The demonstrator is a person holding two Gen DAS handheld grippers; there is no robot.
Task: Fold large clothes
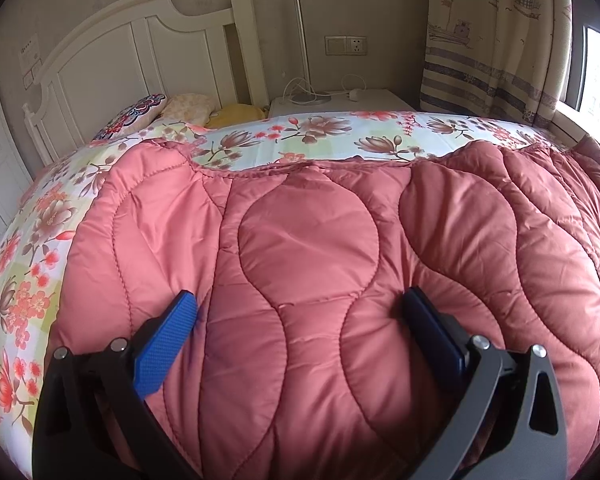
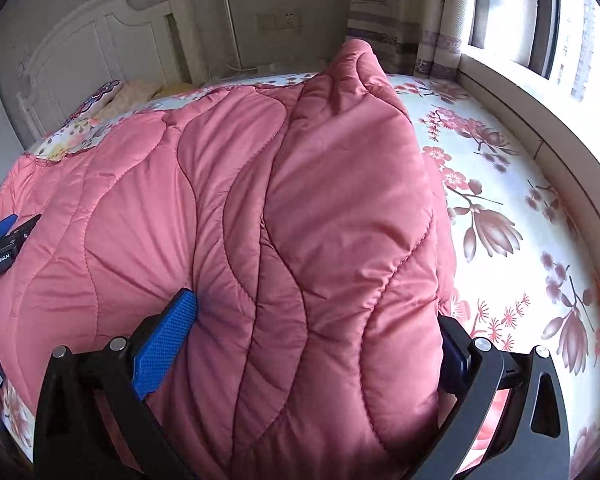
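A pink quilted padded garment [image 1: 308, 264] lies spread on the floral bed sheet [image 1: 320, 136]. My left gripper [image 1: 300, 300] is open, its blue pads [image 1: 168, 344] resting on the garment's near part, fabric bulging between the jaws. In the right wrist view the same garment [image 2: 260, 208] is bunched, with a raised fold [image 2: 360, 76] standing up at the far side. My right gripper [image 2: 312, 312] is open wide around a thick bulge of the garment; its right pad [image 2: 454, 352] is half hidden by fabric. The left gripper also shows at the left edge of the right wrist view [image 2: 4, 236].
White headboard [image 1: 140, 60] and pillows [image 1: 140, 116] stand at the far left. A white nightstand [image 1: 340, 102] with a lamp and cables stands behind the bed. A curtain [image 1: 496, 40] and window sill [image 2: 540, 120] run along the right side. Bare floral sheet [image 2: 520, 220] lies right of the garment.
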